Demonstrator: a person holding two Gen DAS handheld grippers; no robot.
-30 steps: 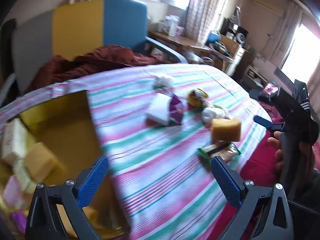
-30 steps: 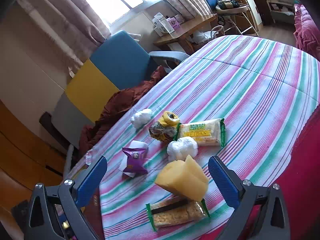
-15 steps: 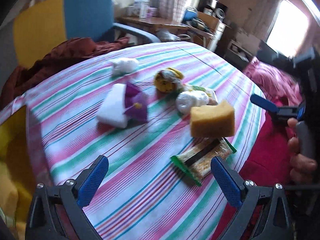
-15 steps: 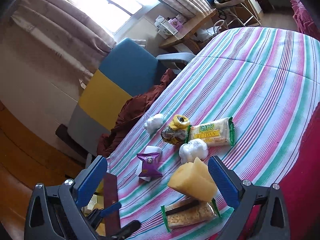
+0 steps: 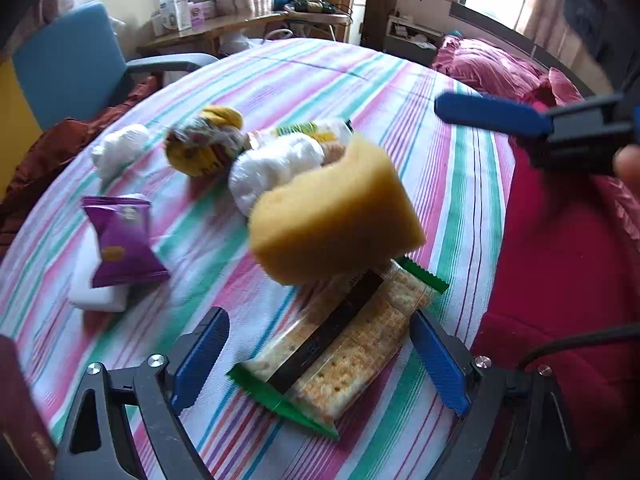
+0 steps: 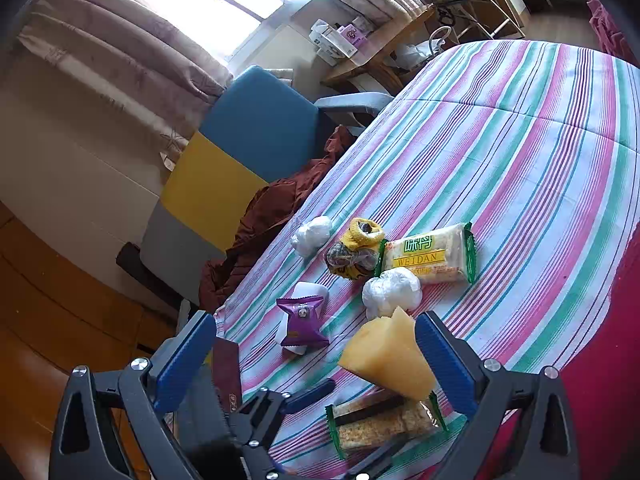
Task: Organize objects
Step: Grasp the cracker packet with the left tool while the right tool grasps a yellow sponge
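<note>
A cracker packet with green ends lies on the striped tablecloth near its front edge. My left gripper points down over it, a blue pad on each side of the packet. Its jaws are closing, and the pads stand apart from the wrapper. A yellow sponge leans on the packet's far end. My right gripper hangs open just above the sponge, holding nothing. One of its blue fingers shows at the upper right of the left wrist view.
Behind the sponge lie a purple snack packet on a white block, two white wrapped balls, a yellow sock bundle and a Weidan packet. A blue and yellow chair stands beyond the table. Red bedding lies to the right.
My left gripper swung from the yellow box at the left over to the cracker packet and sank toward it. Its jaws narrowed a little. The right gripper stayed nearly still.
</note>
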